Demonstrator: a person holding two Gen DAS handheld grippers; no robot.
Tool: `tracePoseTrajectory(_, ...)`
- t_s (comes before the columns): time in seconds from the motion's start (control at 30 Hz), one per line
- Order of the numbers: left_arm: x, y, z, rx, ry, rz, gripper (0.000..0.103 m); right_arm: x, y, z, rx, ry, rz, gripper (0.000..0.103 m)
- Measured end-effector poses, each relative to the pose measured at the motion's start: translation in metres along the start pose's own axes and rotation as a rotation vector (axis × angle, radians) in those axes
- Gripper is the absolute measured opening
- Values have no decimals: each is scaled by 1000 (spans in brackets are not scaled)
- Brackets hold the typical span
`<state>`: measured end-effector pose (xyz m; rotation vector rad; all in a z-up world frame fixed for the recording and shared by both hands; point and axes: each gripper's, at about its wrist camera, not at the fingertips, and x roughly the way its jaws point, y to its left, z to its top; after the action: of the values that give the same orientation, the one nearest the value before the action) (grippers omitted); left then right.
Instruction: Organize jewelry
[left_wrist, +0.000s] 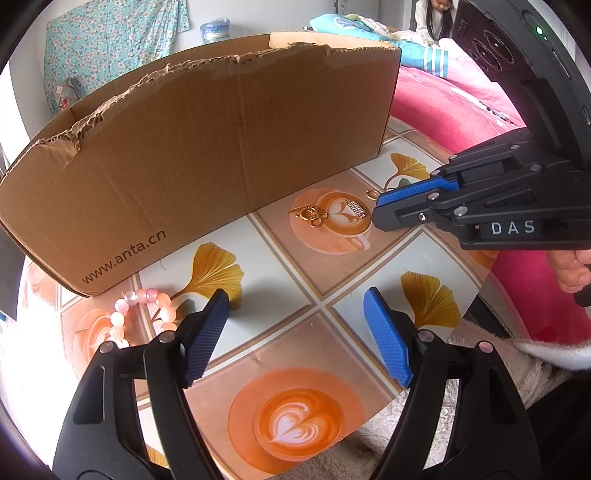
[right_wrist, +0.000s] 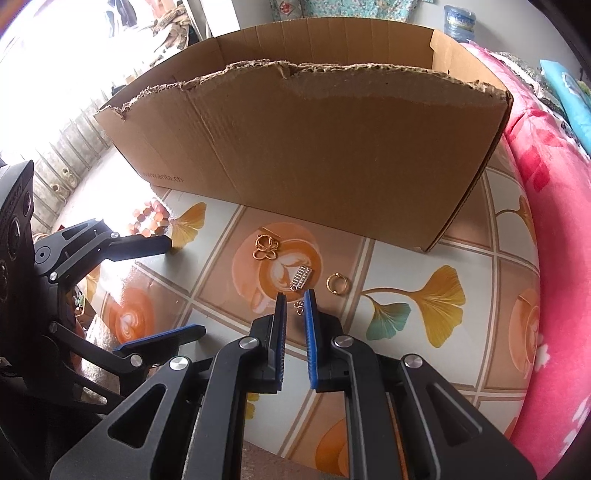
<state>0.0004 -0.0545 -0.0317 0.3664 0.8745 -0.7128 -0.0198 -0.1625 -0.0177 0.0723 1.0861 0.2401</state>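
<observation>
In the right wrist view, a tiny gold earring piece (right_wrist: 299, 308) is seen on the patterned table (right_wrist: 406, 258), at frame centre between the nearly closed right hand-held gripper (right_wrist: 294, 306) tips; the left hand-held gripper (left_wrist: 295, 314) is held wide, empty.

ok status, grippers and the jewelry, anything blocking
Left gripper open, empty. Right gripper shut on small gold piece at tabletop. Butterfly charm, silver bar, gold ring, pink bead bracelet outside cardboard box. Nothing blocking.
</observation>
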Motion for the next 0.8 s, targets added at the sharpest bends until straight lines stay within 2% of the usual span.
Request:
tracePoseTrajectory(0.1,0,0,0,0,-1,-1,72,4,1,11,3,-32,35,10)
tracePoseTrajectory(0.43,-1,0,0,1,-1,-2,72,25,14,38,-39,-61,50,11)
tracePoseTrajectory(0.7,-1,1,0,0,-6,-4,73,31,29,29,-88,-2,135,11)
tracePoseTrajectory(0.8,-1,2,-1,0,-10,-6,74,24,26,25,-79,-9,129,11)
